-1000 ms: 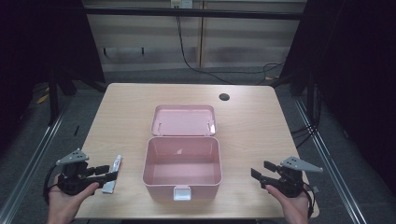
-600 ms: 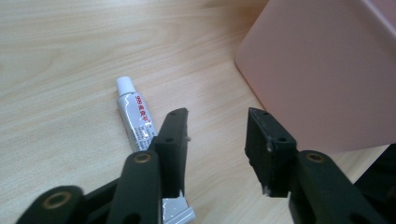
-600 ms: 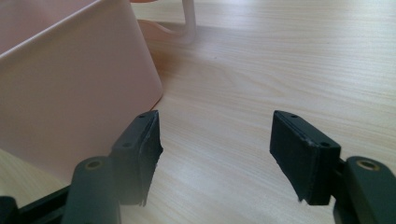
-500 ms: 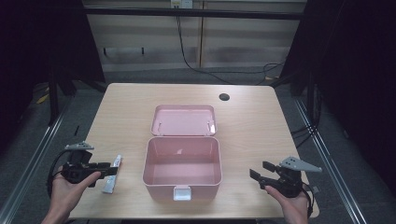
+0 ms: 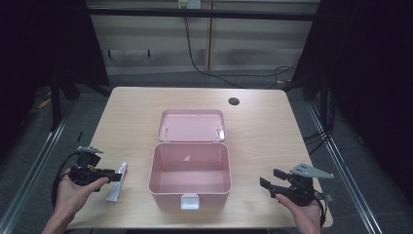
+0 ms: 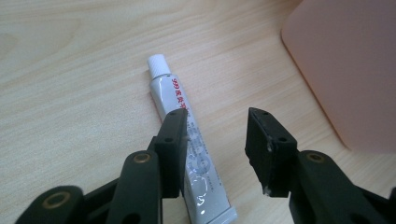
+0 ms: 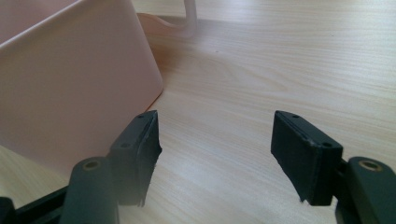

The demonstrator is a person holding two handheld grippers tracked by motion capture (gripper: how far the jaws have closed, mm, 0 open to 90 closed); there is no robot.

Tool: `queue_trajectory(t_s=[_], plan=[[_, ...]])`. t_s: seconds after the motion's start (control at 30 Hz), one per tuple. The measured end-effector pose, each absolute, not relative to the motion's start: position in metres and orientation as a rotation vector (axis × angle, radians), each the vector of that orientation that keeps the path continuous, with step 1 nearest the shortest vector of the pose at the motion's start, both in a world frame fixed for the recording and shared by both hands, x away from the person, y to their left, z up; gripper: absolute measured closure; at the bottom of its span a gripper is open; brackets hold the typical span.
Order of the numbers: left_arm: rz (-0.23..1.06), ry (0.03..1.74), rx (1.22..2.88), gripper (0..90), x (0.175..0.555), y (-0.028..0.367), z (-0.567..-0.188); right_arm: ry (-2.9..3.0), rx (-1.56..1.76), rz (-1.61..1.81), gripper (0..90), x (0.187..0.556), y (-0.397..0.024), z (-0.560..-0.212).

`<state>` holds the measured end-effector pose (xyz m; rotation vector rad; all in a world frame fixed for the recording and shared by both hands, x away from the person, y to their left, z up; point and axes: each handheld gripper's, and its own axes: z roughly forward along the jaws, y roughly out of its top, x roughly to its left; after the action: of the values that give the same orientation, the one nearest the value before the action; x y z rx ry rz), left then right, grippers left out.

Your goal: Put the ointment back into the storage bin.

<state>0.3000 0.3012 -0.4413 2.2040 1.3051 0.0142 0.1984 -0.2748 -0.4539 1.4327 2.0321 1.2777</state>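
While the left tongs have just been closing, gap open, nothing gripped, the tube lies flat on the surface left of the pink box. Shift until it sits between both pads, then squeeze mid-body. Right tongs part-open, empty.

We see a light wooden table filling the middle of the high view. At its centre stands a pink box, open, with its lid laid back flat toward the top of the frame and a pale latch on its near wall. A small dark round hole sits in the tabletop toward the upper right. Black cables trail across the grey floor beyond the table, at the top centre.
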Motion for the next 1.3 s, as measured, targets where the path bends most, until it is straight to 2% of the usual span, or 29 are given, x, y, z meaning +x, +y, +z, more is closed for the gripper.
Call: queue_trajectory(t_s=[0.67,1.0,1.3], plan=[[-0.008,1.383,2.351,58.4,0.318,0.289,-0.461,2.047,1.427,1.291,31.9,0.199,-0.274,-0.454],[-0.011,1.394,2.396,66.3,0.322,0.286,-0.469,2.054,1.429,1.294,31.5,0.200,-0.274,-0.455],[0.067,1.342,2.474,66.8,0.321,0.277,-0.468,2.060,1.425,1.290,31.5,0.200,-0.273,-0.455]])
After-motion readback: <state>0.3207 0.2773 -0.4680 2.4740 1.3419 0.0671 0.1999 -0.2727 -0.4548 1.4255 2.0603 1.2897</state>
